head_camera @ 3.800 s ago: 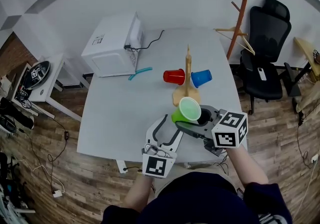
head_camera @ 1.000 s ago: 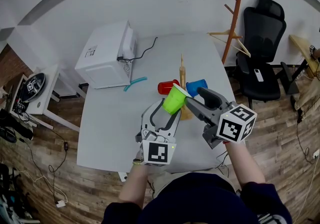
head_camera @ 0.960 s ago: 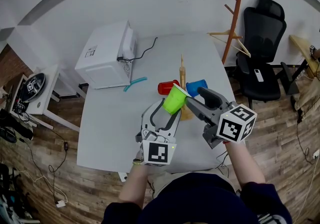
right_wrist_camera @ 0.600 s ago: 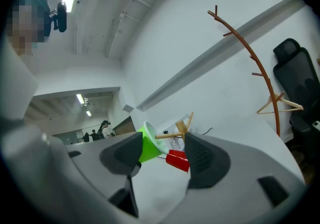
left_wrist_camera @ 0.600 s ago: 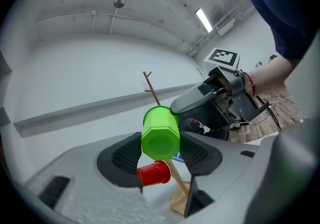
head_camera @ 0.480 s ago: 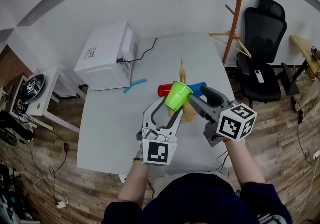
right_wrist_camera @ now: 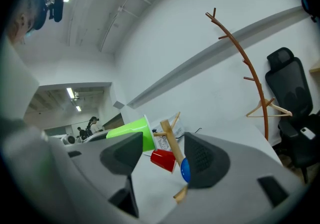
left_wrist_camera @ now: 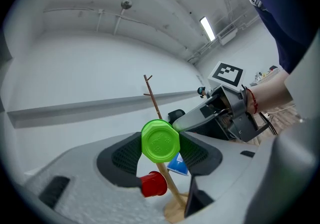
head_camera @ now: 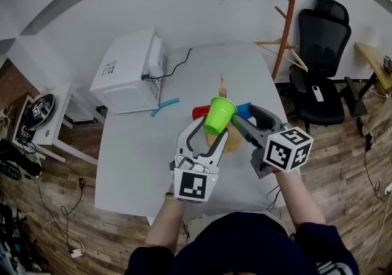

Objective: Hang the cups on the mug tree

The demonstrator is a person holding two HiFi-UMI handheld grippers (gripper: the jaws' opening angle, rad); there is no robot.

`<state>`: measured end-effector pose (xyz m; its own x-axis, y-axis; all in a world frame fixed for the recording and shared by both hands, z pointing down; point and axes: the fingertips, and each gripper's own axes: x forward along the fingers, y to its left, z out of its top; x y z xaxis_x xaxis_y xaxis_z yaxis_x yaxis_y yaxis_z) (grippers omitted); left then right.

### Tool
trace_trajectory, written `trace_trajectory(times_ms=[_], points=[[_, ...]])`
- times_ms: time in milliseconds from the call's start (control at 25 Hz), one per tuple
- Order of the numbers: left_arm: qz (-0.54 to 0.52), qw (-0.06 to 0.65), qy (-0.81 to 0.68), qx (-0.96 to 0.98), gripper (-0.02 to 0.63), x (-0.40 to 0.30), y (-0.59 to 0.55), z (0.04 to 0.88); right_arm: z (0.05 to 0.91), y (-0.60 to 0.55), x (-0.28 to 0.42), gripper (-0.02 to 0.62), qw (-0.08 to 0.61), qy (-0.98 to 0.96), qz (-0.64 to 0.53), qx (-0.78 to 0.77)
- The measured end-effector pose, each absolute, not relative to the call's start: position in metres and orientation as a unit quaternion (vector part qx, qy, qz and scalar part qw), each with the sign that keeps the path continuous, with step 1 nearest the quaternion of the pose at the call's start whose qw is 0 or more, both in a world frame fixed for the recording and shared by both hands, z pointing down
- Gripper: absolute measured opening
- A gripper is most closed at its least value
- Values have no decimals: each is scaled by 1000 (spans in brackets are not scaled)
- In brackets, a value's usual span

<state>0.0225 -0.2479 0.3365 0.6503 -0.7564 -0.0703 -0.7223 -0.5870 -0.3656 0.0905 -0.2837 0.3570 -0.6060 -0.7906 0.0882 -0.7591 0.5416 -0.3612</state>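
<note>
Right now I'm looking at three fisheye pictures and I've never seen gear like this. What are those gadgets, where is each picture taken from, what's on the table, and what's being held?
No robot: a person holds a two-jaw gripping tool in each hand. One picture comes from a camera on the person's head; the other two from cameras riding on each tool, looking along its jaws. On the table stand a white appliance and a wooden mug tree with a red cup and a blue cup hung on it. The left tool grips a green cup by its base, close to the tree. The right tool is open beside it, empty.
</note>
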Motion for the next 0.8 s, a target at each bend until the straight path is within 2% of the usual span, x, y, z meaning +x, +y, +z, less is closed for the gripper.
trace_trajectory(times_ms=[800], points=[[-31, 171, 408, -896, 235, 36, -259, 329, 374, -301, 97, 268, 17, 860, -188, -475]])
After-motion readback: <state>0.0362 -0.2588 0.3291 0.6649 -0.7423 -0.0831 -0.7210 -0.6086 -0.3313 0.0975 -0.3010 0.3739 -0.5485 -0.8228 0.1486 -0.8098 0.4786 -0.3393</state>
